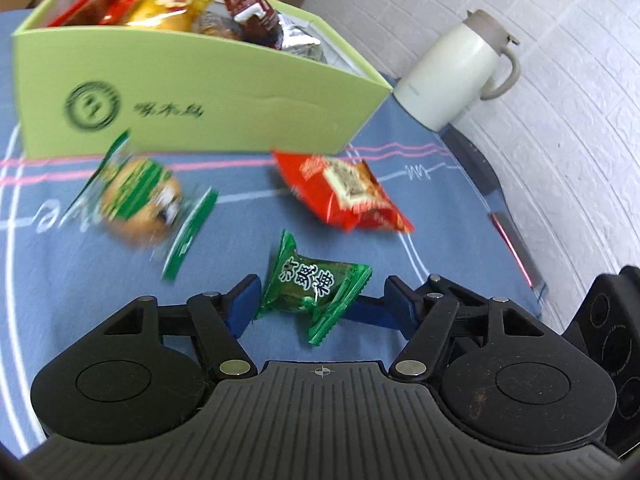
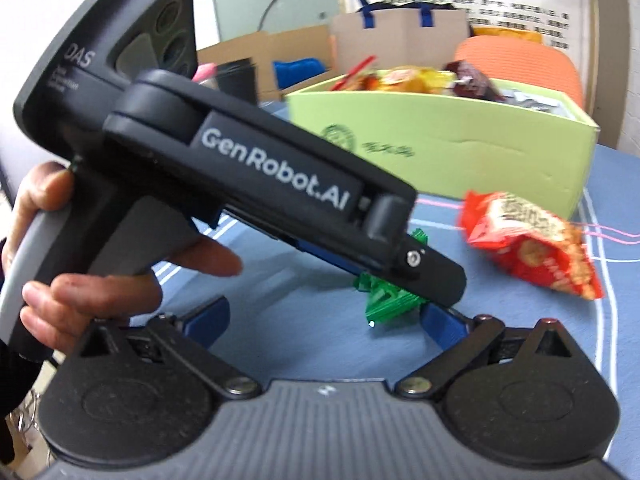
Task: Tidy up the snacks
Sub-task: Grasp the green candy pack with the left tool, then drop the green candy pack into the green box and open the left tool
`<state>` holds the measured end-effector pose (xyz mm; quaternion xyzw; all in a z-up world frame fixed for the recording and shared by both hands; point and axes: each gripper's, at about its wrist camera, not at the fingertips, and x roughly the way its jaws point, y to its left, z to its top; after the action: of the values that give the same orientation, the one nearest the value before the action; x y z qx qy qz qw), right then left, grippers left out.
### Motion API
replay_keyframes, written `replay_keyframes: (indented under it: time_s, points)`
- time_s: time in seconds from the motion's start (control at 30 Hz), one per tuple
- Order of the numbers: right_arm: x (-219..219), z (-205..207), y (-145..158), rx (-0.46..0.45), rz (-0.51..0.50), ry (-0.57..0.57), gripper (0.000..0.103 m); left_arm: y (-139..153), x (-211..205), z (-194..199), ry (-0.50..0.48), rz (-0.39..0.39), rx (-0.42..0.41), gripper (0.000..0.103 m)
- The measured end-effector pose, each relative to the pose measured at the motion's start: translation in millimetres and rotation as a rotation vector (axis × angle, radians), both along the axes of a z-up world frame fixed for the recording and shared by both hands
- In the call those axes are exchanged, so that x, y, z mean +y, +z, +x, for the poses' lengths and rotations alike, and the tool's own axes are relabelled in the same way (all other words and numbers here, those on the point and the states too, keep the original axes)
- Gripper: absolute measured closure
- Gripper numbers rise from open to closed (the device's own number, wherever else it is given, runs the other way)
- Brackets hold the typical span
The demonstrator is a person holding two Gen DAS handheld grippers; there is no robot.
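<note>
A green wrapped candy (image 1: 316, 292) lies on the blue cloth between the blue fingers (image 1: 244, 304) of my left gripper (image 1: 320, 300). The jaws stand apart around it with small gaps, so the gripper is open. In the right wrist view the same candy (image 2: 384, 300) shows under the left tool's black housing (image 2: 280, 184), which a hand (image 2: 80, 292) holds. My right gripper (image 2: 326, 324) is wide open and empty, just behind that candy. A red snack packet (image 1: 348, 192) (image 2: 532, 244) and a round cake in a green-striped wrapper (image 1: 140, 200) lie loose in front of the light green box (image 1: 200, 92) (image 2: 440, 148), which holds several snacks.
A white lidded jug (image 1: 452, 68) stands right of the box near the table's edge and a white brick wall. The right tool's housing (image 1: 608, 320) sits close at the right. Behind the box are an orange chair (image 2: 520, 60) and a paper bag (image 2: 400, 36).
</note>
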<state>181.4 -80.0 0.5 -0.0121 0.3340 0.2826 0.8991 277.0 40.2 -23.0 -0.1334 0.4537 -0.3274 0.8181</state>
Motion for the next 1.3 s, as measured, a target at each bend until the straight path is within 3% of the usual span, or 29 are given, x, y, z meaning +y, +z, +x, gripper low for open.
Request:
replay_keyframes:
  time_s: [0.17,0.37,0.57,0.8,0.93,0.97,1.0,1.03,1.07,1.17,1.3]
  points:
    - [15.8,-27.5,0.5,0.027,-0.006,0.047,0.004,-0.9,20.6,-44.0,0.043,0.026,-0.023,0.047]
    - [10.5,-31.3,16.6,-0.065,-0.063,-0.067,0.004,14.7,41.0,-61.9,0.169,0.04,-0.101,0.036]
    - [21.6,-25.8,-2.7,-0.058,-0.126,-0.079,0.004,4.6,29.2,-52.6,0.109,0.054,-0.058,0.037]
    - [7.8,-18.6,-7.6,-0.049,-0.101,-0.13,0.004,-3.5,13.9,-47.6,0.089,0.051,-0.047,0.038]
    - [11.3,-21.8,-9.5,-0.075,-0.116,-0.127,0.005,-4.9,7.7,-45.9,0.085,0.06,-0.053,0.046]
    - [10.2,-23.4,-9.2,-0.082,-0.102,-0.118,0.013,-4.9,6.9,-47.9,0.085,0.073,-0.065,0.051]
    - [9.4,-23.7,-8.9,-0.096,-0.095,-0.116,0.036,-5.7,6.4,-50.3,0.081,0.085,-0.075,0.072]
    - [7.9,-25.0,-6.6,-0.098,-0.094,-0.127,0.046,-7.3,7.1,-52.8,0.069,0.085,-0.078,0.091]
    - [3.6,-24.1,-5.3,-0.085,-0.077,-0.135,0.053,-9.2,9.4,-54.4,0.067,0.062,-0.062,0.091]
    - [-7.7,-14.4,2.9,-0.063,-0.037,-0.126,0.053,-5.0,9.2,-53.3,0.097,0.056,-0.048,0.092]
    - [-18.9,11.9,36.5,-0.179,-0.049,-0.158,0.052,29.0,-3.1,-28.5,0.108,0.027,-0.12,0.091]
